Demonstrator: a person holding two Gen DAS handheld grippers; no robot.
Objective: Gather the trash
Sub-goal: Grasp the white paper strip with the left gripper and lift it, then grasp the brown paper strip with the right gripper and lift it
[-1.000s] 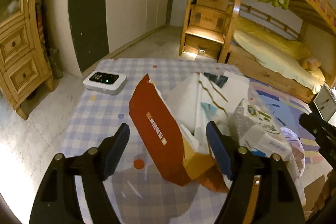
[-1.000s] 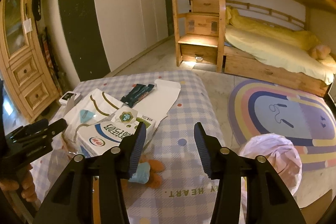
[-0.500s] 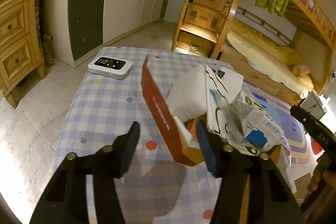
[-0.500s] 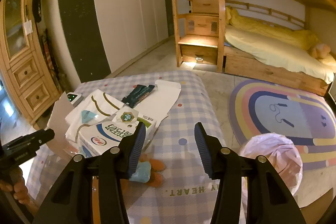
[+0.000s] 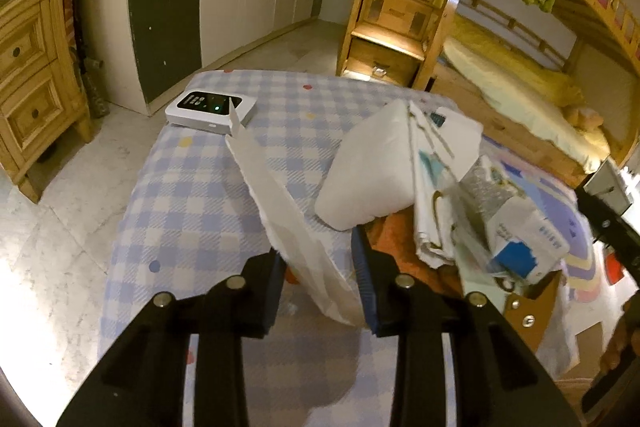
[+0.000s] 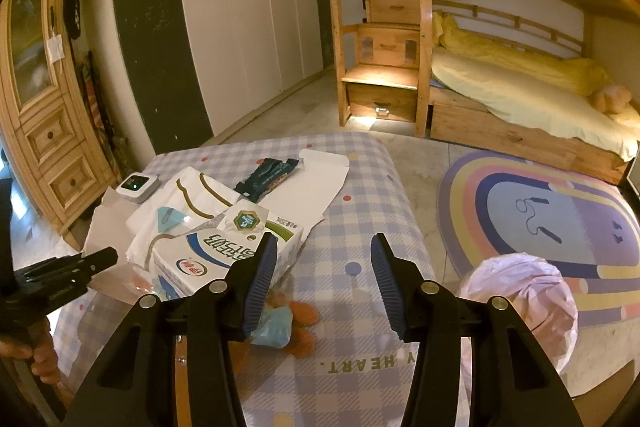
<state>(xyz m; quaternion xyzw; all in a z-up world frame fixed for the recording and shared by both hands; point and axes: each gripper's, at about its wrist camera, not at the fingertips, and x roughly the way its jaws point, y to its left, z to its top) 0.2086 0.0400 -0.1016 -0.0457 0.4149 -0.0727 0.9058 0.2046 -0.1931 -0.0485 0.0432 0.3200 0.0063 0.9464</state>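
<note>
The flattened cardboard box (image 5: pixel 296 227) stands on edge on the checked desk (image 5: pixel 192 195), its near end lying between the fingers of the left gripper (image 5: pixel 320 287), which are drawn in close on either side of it; whether they truly pinch it yet I cannot tell, though it looks nearly so. Just right of it lies the rest of the heap: a white paper bag (image 5: pixel 372 167), a milk carton (image 6: pixel 224 255), a dark wrapper (image 6: pixel 268 175) on a flat white card (image 6: pixel 320 175), and a crumpled blue scrap (image 6: pixel 272 323) near the front edge. The right gripper (image 6: pixel 320 279) hovers above the desk with its fingers apart and nothing between them, the carton just to its left. Off the desk's right side stands a bin lined with a pink bag (image 6: pixel 520 299), seemingly the place for the trash; no item can be made out in it, so the task seems barely begun, with the whole pile left to carry over. A white device (image 5: pixel 210 109) sits at the far left corner and is likely no trash. Against a second ago, the left fingers have narrowed from a wide spread around the box, and the box now shows its pale inner face where its red printed side showed before; the right gripper has hardly moved.
</note>
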